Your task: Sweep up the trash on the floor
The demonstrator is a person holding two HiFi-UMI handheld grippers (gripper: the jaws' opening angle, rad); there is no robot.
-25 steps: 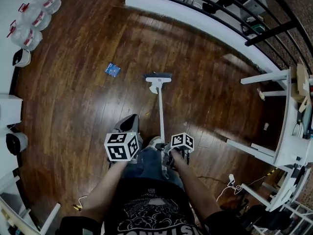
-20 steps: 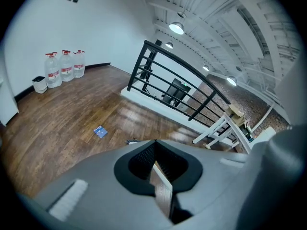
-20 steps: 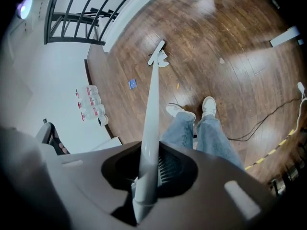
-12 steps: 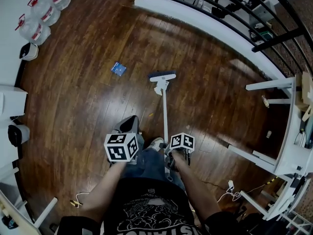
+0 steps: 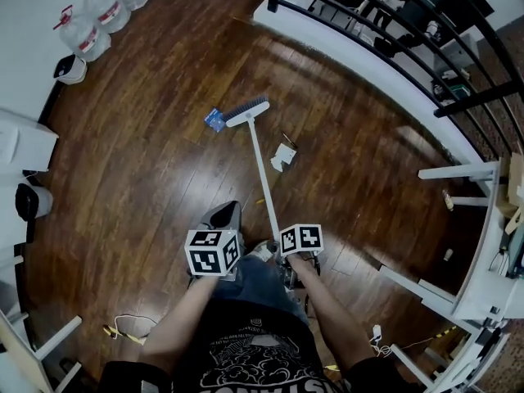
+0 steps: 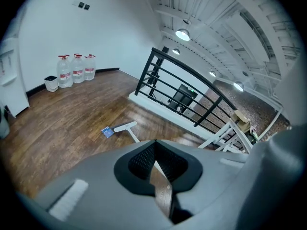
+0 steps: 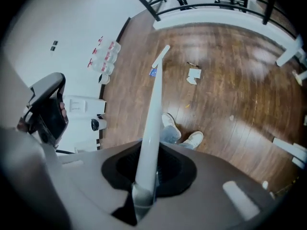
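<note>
My right gripper [image 5: 296, 256] [image 7: 146, 176] is shut on the white handle of a broom [image 5: 264, 178] [image 7: 154, 104]. The handle slants forward-left to the brush head [image 5: 248, 111], which rests on the dark wood floor. A blue scrap [image 5: 214, 119] [image 6: 107, 132] lies touching the brush's left end. A crumpled white paper [image 5: 284, 155] [image 7: 194, 75] lies right of the handle, and a tiny yellow bit [image 5: 260, 201] sits nearer me. My left gripper [image 5: 214, 256] [image 6: 156, 164] is shut on a grey dustpan [image 5: 219, 218] [image 7: 47, 110], held low just left of the broom.
Water jugs [image 5: 102, 11] [image 6: 76, 70] and a small white bin [image 5: 70, 70] stand by the far left wall. A black railing [image 5: 368, 15] runs across the back. White table legs [image 5: 458, 170] stand at right. Cables [image 5: 123, 330] lie near my feet [image 7: 194, 139].
The broom head has swung forward and left, off the white paper and up against the blue scrap. The white paper now lies in the open right of the handle. Both grippers stay shut.
</note>
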